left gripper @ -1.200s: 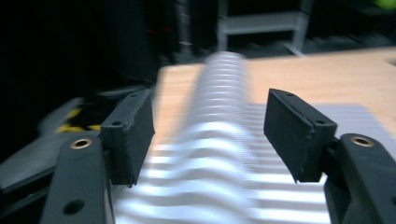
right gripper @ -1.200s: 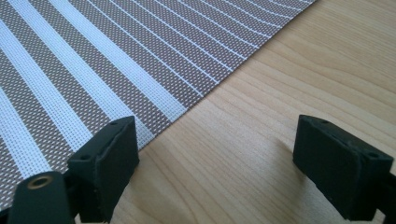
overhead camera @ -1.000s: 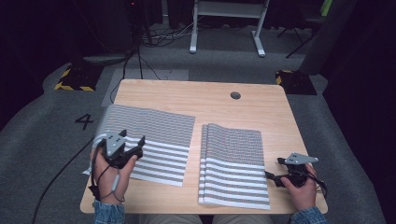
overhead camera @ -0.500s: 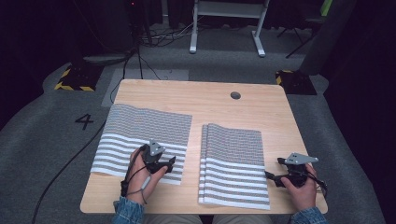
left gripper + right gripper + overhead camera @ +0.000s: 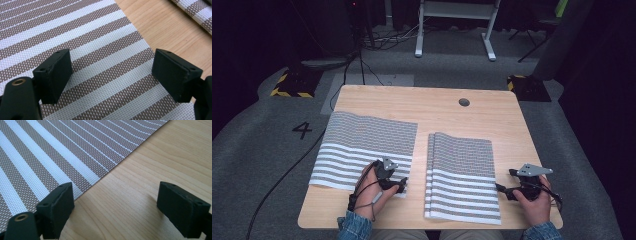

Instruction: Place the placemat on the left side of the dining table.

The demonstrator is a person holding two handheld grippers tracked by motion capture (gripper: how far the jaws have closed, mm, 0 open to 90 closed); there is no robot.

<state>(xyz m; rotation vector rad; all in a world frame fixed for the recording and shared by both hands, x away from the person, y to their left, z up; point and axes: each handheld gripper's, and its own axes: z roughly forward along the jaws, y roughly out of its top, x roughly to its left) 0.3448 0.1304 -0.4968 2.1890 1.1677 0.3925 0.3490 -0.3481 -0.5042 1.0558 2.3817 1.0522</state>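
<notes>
Two brown-and-white striped mats lie on the wooden table (image 5: 452, 107). The left mat (image 5: 367, 142) is spread flat. The right mat (image 5: 462, 172) looks folded or stacked, with doubled edges on its left side. My left gripper (image 5: 401, 186) hovers low over the left mat's near right corner. In the left gripper view the left gripper (image 5: 111, 75) has just been opening its jaws, and only striped weave (image 5: 100, 50) lies beneath. My right gripper (image 5: 505, 180) rests by the right mat's right edge. The right gripper (image 5: 115, 205) is open over bare wood beside the mat's edge (image 5: 50, 165).
A round cable hole (image 5: 464, 102) sits near the table's far right. Bare wood runs between the mats and along the far edge. Beyond the table are grey floor with a "4" (image 5: 303, 130), cables and a white frame's legs (image 5: 454, 30).
My left hand has moved right and down, from the left mat's left edge to its near right corner. The right hand has stayed where it was.
</notes>
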